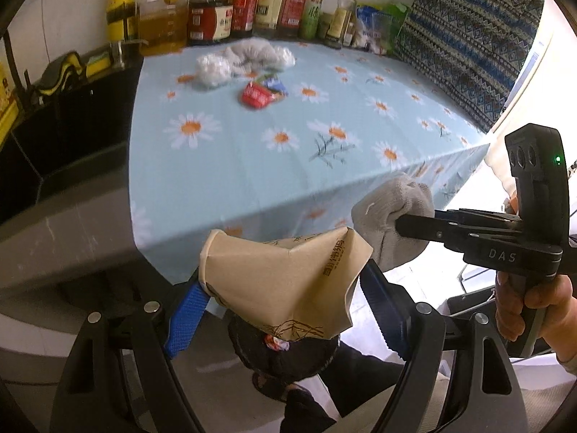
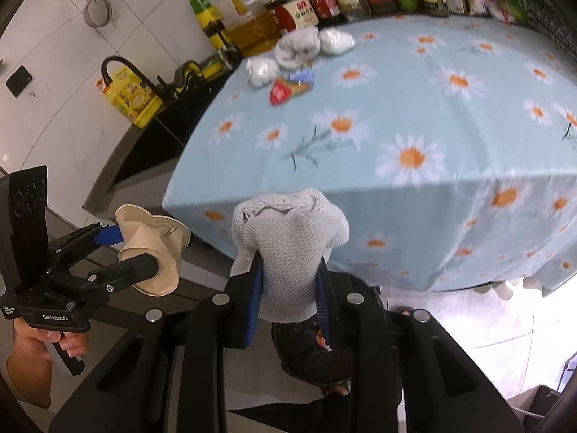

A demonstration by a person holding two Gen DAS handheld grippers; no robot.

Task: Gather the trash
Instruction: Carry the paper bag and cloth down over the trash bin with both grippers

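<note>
Crushed paper cup (image 1: 288, 281) with brown printed characters, unreadable.

White-tiled wall (image 2: 54, 72), daisy tablecloth (image 1: 288, 151)

Most of the table (image 1: 252, 166) is left wide open across the middle and near edge. Only the far end is crowded: bottles (image 1: 249, 3) lined along the wall, with wrappers (image 1: 258, 94) and white wads (image 1: 245, 59) just in front. The left side is hemmed in by a sink (image 2: 151, 144).

Crushed paper cup (image 1: 285, 281) — apparently clamped
</note>
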